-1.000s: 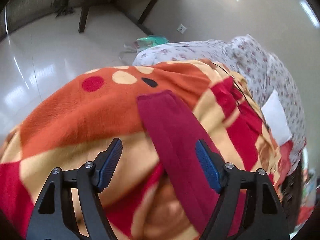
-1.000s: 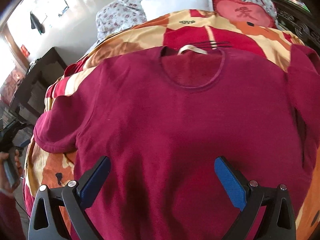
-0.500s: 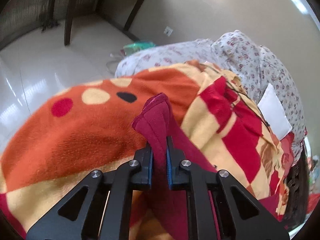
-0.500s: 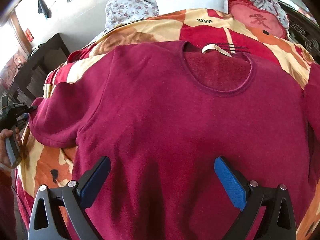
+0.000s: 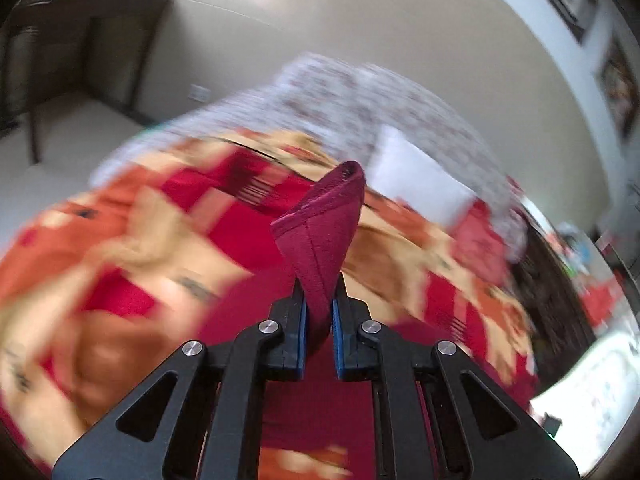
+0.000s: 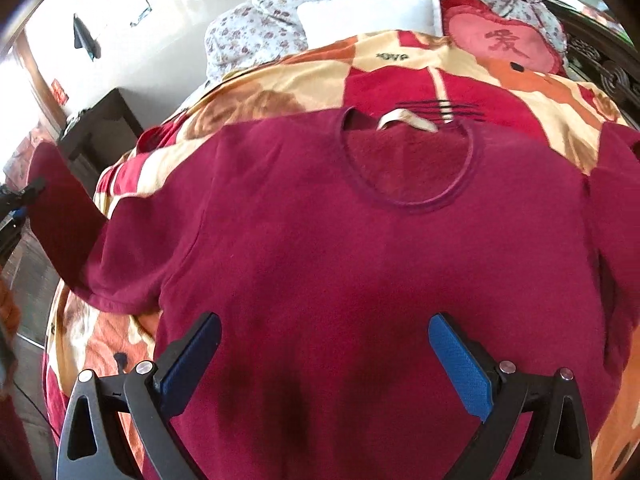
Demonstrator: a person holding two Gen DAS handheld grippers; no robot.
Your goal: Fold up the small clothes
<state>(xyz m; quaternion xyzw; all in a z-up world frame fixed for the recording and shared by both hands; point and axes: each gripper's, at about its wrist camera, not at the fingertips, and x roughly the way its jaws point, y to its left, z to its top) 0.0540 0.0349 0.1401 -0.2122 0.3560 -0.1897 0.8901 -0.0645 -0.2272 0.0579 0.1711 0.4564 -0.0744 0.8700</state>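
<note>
A maroon long-sleeved shirt lies front up on an orange, red and cream blanket. My left gripper is shut on the shirt's left sleeve cuff and holds it lifted above the blanket. In the right wrist view that sleeve rises at the far left. My right gripper is open and empty, hovering over the shirt's lower body. The right sleeve lies along the right edge.
A floral quilt, a white pillow and a red heart cushion lie at the head of the bed. A dark cabinet stands left of the bed. A dark carved bed frame runs along the right.
My left gripper closed on the sleeve cuff, then lifted it and swung toward the shirt's body. My right gripper stayed open over the shirt.
</note>
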